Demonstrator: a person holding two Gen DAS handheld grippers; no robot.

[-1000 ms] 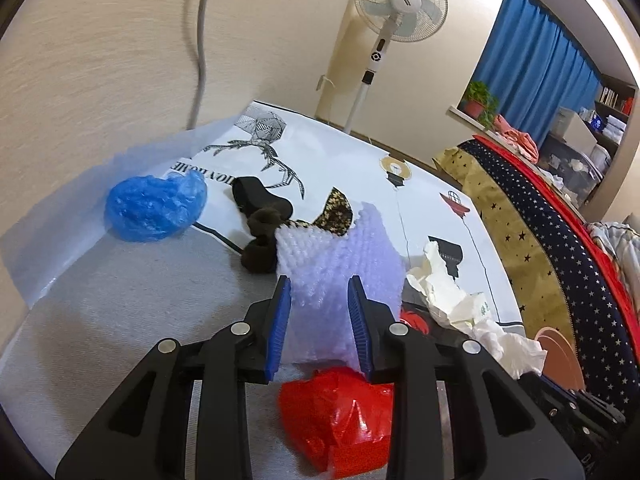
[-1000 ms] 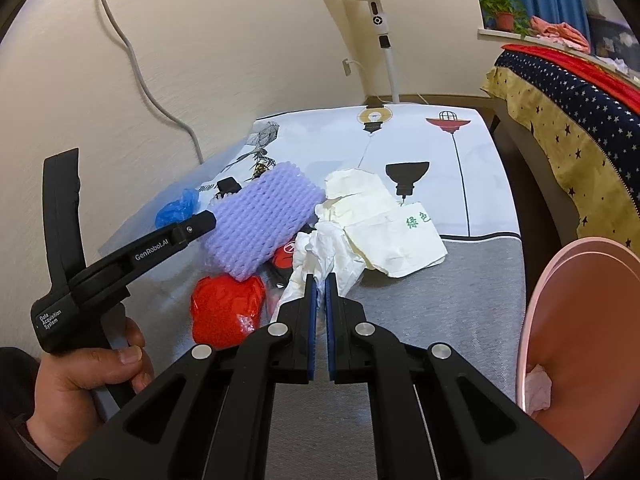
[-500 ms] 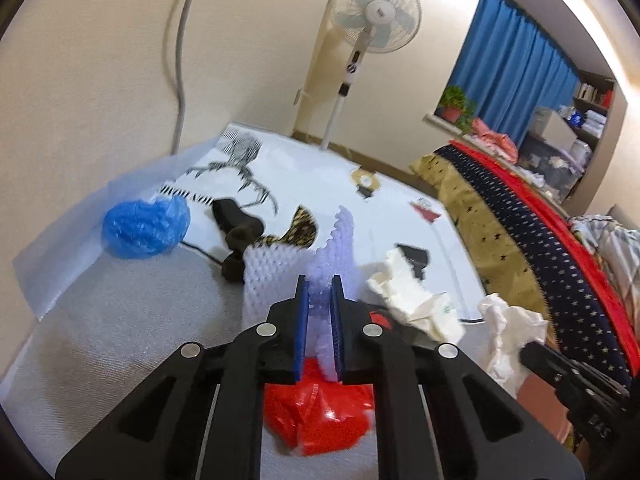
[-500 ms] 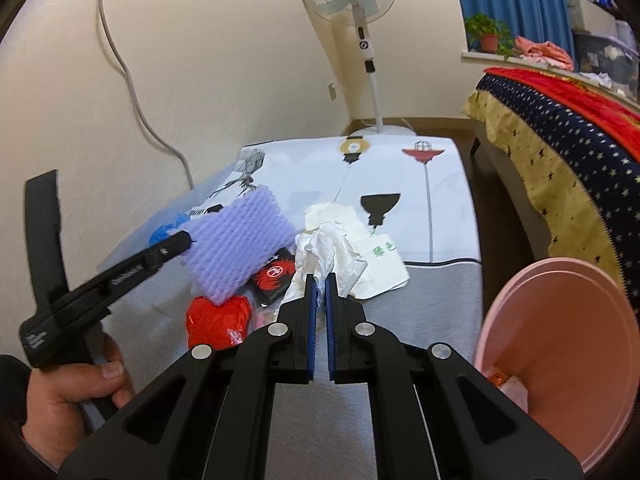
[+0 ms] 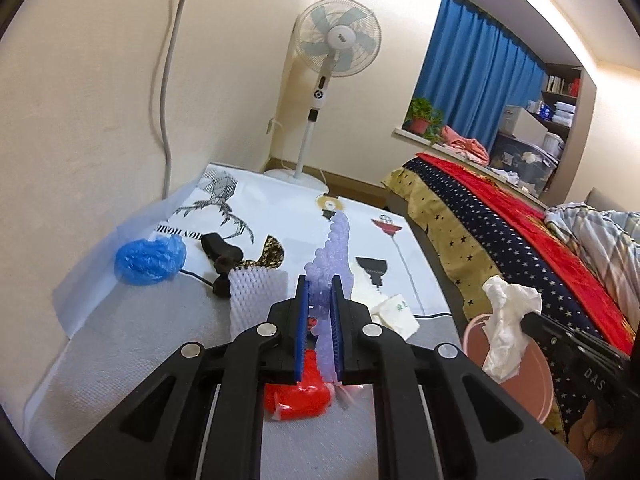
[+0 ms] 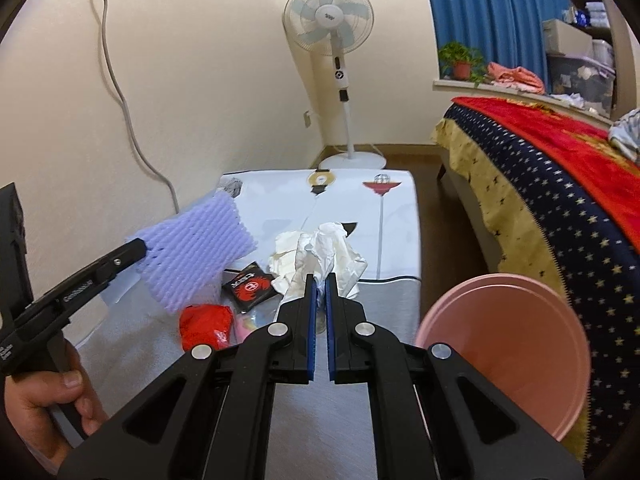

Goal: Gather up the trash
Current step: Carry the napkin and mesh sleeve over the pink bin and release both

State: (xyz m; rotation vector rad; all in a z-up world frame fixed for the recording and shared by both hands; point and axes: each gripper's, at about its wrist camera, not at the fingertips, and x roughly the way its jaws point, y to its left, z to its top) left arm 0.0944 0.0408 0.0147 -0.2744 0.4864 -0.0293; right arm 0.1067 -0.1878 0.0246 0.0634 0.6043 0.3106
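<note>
Over the desk [image 6: 396, 292], both tongs are up off the surface. Left tongs [image 5: 319, 330] are clamped on the purple foam net [image 5: 334, 256], lifted clear; a bare hand [image 6: 44, 404] grips their handle at 8 o'clock in the right view. Right tongs [image 6: 319, 312] pinch a crumpled white tissue [image 6: 324, 248] near the pink bin [image 6: 508, 344] at 3 o'clock. Red plastic bag [image 6: 206, 324], black snack packet [image 6: 250, 286] and blue plastic wad [image 5: 150, 260] sit on the desk.

Both wrist views look forward over the table [image 5: 120, 340] toward the fan [image 6: 329, 20].
</note>
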